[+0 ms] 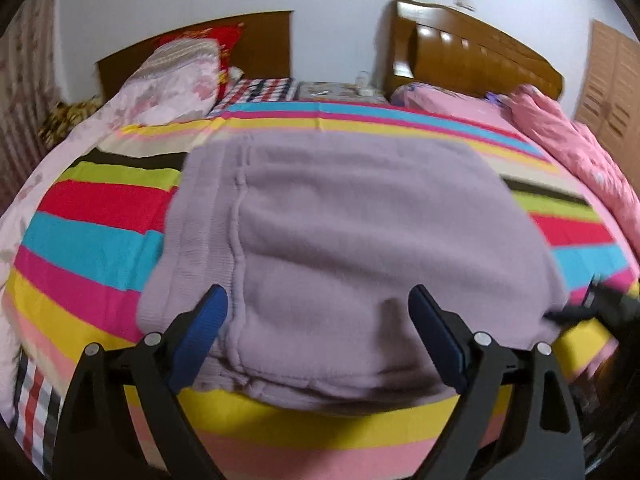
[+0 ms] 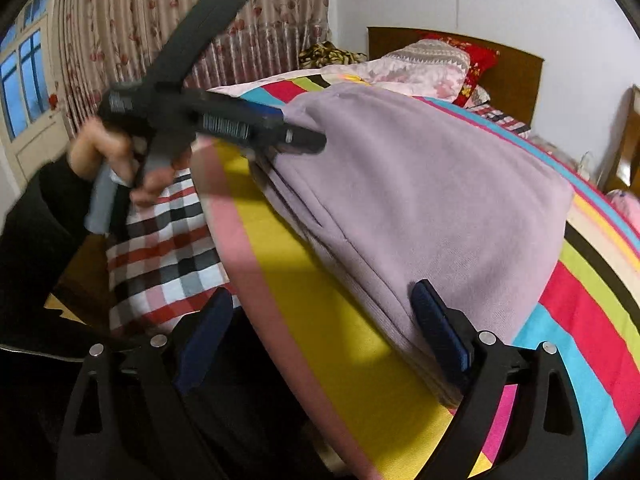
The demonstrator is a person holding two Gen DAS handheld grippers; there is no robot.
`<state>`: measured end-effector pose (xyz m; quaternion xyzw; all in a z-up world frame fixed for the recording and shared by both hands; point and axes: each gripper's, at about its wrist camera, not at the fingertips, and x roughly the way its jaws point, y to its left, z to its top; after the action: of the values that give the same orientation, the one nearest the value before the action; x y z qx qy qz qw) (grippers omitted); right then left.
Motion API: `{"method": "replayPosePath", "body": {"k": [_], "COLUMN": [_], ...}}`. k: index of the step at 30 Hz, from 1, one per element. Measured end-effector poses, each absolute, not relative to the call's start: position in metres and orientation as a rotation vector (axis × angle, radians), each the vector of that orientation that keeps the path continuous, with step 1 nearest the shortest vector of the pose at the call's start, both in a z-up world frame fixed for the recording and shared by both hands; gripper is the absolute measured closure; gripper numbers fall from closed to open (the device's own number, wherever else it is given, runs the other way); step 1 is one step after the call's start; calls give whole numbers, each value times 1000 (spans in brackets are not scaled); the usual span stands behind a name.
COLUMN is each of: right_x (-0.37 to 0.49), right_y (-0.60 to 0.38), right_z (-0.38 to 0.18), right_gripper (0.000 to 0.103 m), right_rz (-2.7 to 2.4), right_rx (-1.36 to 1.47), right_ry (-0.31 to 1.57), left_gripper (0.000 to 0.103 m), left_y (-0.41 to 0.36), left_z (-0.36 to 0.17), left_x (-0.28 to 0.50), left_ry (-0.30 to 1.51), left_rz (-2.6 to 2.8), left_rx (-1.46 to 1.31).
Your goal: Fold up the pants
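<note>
Left wrist: pants (image 1: 360,240) blurred; left gripper (image 1: 318,308), right gripper (image 2: 322,312) fingers apart.

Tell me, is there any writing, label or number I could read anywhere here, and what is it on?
Nothing can be read.
Left gripper: a white printed sticker, perhaps a barcode, too blurred.
Left gripper: a pale mark on its body, too blurred.
Pants, bedspread: no writing.

Probably a home bedroom: bed (image 1: 100,240), headboard (image 1: 480,56), curtains (image 2: 160,12).
</note>
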<state>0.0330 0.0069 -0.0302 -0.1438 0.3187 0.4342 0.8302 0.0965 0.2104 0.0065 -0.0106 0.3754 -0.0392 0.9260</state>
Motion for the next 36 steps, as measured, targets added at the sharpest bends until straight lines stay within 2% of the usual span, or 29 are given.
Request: {"method": "replayPosePath", "body": {"k": [2, 4, 8, 12, 18, 24, 27, 30, 36], "right_x": [34, 32, 29, 29, 32, 54, 103, 178, 294], "right_y": [10, 13, 15, 11, 7, -34, -46, -46, -36], "right_z": [-30, -31, -33, -34, -28, 4, 19, 22, -6], "right_gripper": [8, 6, 6, 6, 5, 5, 5, 5, 5], "right_rz": [924, 910, 889, 903, 932, 1000, 897, 895, 729], "right_rx": [-317, -344, -372, -344, -302, -115, -92, 38, 139], "right_ry": [677, 669, 657, 653, 661, 661, 654, 724, 901], "left_gripper": [11, 9, 8, 6, 1, 1, 1, 1, 1], "left_y": [199, 184, 178, 211, 224, 226, 225, 225, 228], "left_z": [34, 42, 7, -15, -23, -29, -32, -32, -32], "left_x": [103, 119, 144, 106, 105, 93, 89, 89, 86], "left_ry": [700, 703, 832, 796, 802, 735, 697, 682, 681], "left_rz": [-50, 26, 127, 120, 108, 109, 130, 133, 120], "left_rx": [27, 141, 274, 105, 56, 17, 11, 10, -1]}}
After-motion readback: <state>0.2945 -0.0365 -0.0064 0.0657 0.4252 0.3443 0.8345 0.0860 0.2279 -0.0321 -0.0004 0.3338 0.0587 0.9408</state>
